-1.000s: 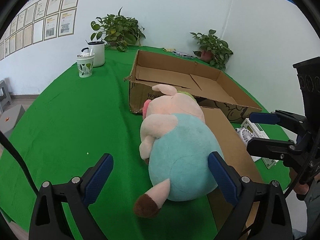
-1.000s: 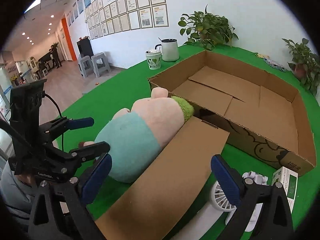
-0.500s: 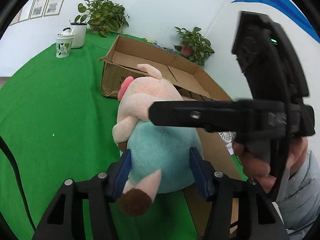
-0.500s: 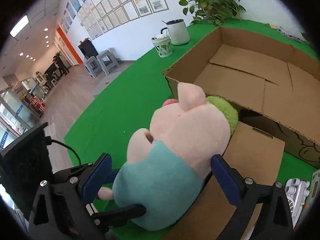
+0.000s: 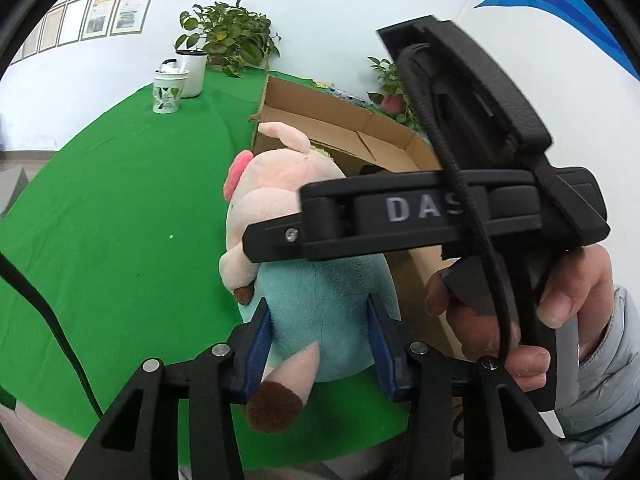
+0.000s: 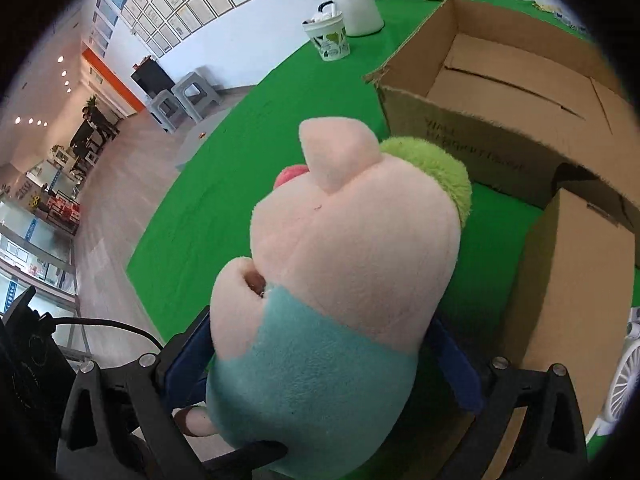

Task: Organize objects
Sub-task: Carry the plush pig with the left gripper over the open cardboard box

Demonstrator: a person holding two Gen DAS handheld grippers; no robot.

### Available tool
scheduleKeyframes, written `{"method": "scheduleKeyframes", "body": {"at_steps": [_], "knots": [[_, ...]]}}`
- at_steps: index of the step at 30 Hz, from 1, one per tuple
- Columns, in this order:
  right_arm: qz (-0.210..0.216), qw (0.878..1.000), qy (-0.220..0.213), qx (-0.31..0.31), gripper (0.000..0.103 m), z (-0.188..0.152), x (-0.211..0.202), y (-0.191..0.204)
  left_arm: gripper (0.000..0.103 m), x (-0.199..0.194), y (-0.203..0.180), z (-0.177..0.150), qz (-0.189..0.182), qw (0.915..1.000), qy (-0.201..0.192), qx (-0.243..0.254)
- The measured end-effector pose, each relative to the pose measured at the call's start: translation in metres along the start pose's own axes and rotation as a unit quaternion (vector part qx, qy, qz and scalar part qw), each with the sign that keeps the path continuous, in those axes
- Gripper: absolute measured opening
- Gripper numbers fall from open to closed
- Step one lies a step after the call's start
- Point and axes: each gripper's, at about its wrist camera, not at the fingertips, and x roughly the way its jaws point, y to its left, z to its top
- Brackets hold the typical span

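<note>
The tabletop (image 5: 120, 208) has a bright green cover. On it stand an open cardboard box (image 6: 500, 92), a patterned cup (image 5: 166, 96) just beside a white jug (image 5: 192, 74), and two potted plants (image 5: 226, 40) at the far edge. A white fan (image 6: 624, 384) lies near the box.

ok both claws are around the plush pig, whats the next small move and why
Probably lift it together toward the open brown cardboard box. The left claw pinches the pink-and-teal plush pig at its rear; the right claw straddles its middle, and the box stands empty just behind.
</note>
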Motion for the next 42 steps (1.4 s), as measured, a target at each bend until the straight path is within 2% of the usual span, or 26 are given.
{"method": "scheduleKeyframes", "body": {"at_steps": [3,10,15,26,33,38,42], "knots": [[-0.007,1.0,0.014,0.008,0.099,-0.002,0.008,0.0,0.042,-0.003,-0.006,-0.003,0.018,0.9998,-0.001,0.006],[0.01,1.0,-0.003,0.016,0.088,-0.002,-0.008,-0.003,0.042,-0.011,-0.029,0.001,0.053,0.9981,-0.005,0.03],[0.024,0.998,-0.053,0.006,0.085,-0.003,-0.04,-0.006,0.042,-0.022,-0.063,0.013,0.064,0.9957,-0.024,0.062],[-0.018,0.983,-0.178,0.029,0.085,0.022,-0.13,-0.049,0.042,-0.012,-0.148,0.082,0.03,0.9868,-0.08,0.137],[-0.062,0.973,-0.218,0.044,0.085,0.042,-0.149,-0.059,0.042,0.008,-0.181,0.119,-0.002,0.9817,-0.1,0.162],[-0.086,0.966,-0.242,0.039,0.085,0.049,-0.161,-0.056,0.042,0.017,-0.186,0.154,-0.014,0.9776,-0.118,0.174],[-0.099,0.96,-0.258,0.033,0.085,0.054,-0.169,-0.053,0.042,0.012,-0.187,0.169,-0.017,0.9748,-0.128,0.182]]}}
